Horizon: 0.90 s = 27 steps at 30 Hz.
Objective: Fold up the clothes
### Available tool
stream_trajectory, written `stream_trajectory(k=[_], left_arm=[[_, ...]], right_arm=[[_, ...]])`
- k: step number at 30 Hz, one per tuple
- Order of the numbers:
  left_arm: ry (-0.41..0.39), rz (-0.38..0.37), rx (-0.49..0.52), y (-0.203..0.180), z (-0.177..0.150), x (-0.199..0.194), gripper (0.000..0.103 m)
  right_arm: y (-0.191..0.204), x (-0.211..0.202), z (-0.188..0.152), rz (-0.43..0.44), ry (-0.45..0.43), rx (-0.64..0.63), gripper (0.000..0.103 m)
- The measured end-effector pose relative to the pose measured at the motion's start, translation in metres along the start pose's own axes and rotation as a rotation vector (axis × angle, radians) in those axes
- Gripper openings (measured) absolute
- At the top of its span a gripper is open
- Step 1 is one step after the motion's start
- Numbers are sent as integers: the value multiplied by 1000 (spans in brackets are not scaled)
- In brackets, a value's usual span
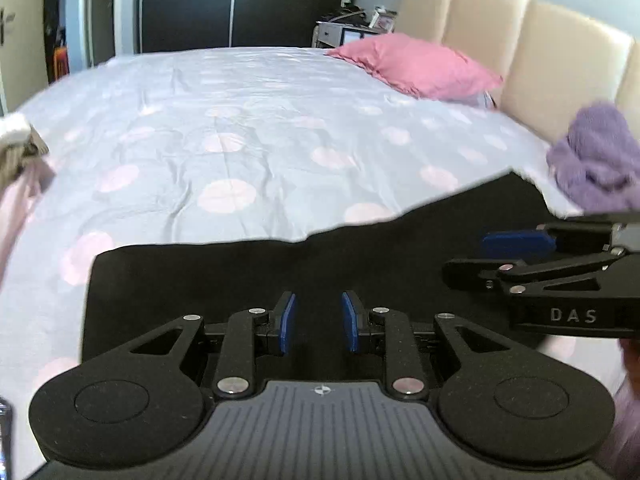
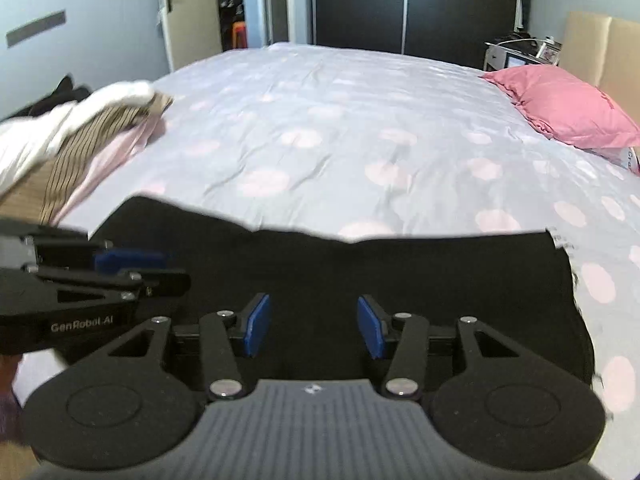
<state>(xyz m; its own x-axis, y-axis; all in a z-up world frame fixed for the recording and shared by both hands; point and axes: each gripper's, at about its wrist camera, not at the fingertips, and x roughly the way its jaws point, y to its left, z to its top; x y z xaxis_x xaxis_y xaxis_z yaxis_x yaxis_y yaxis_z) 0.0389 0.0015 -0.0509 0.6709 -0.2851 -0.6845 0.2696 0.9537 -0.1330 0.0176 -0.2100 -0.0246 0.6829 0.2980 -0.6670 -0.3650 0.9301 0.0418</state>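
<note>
Left wrist view: a black garment (image 1: 280, 272) is seen spread on the near part of the bed (image 1: 248, 120), its far edge ragged and uneven, and the left gripper (image 1: 319, 322) is held just above it with the jaws a narrow gap apart and no cloth pinched between the blue pads (image 1: 289, 322). The right gripper (image 2: 311, 326) is shown in its own view with the jaws parted wider, again with nothing clamped, only dark fabric seen below. A fold appears to have been laid already, judging by the straight left edge and the compact shape, but that is a judgement; further folds are probably still owed. A heap of unfolded clothes (image 2: 72, 140) is waiting at the left of the bed, and a purple garment (image 1: 600, 152) is bunched near the headboard (image 1: 520, 40), so most of the task is left. The black garment's near edge is hidden under the gripper bodies, and whether sleeves are tucked beneath cannot be made out; the heap is cut off by the frame
</note>
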Motion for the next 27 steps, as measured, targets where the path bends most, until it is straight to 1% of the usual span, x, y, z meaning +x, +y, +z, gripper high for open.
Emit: stream_trajectory(k=[2,4,6,9,10,12,14,15,18,23,27], left_arm=[[0,-16,-22,5,7,13,22],[4,-33,-35,9,15,29,22],[8,-44,-42,12,22,45,22],[12,-72,-65,17,26,64,21],[18,-81,-76,18,28,72,18],[30,-88,-98,22,28,86,17],[41,-89,-118,25,26,99,16],[46,-90,-122,26,26,103,16],[62,-88,-122,27,23,114,16],[47,-84,-124,26,20,114,16],[40,-92,-159,26,26,102,16]], right_arm=[[-2,12,8,7,2,29,48],[-2,27,13,13,12,35,37],[-4,42,17,20,24,41,28],[-12,62,21,32,38,66,22],[-14,68,22,35,42,74,19],[-17,83,23,40,56,80,15],[-20,97,23,41,69,79,13],[-20,102,21,41,74,77,10],[-22,113,17,42,83,72,9],[-23,115,14,44,83,63,9],[-22,107,15,43,74,65,9]])
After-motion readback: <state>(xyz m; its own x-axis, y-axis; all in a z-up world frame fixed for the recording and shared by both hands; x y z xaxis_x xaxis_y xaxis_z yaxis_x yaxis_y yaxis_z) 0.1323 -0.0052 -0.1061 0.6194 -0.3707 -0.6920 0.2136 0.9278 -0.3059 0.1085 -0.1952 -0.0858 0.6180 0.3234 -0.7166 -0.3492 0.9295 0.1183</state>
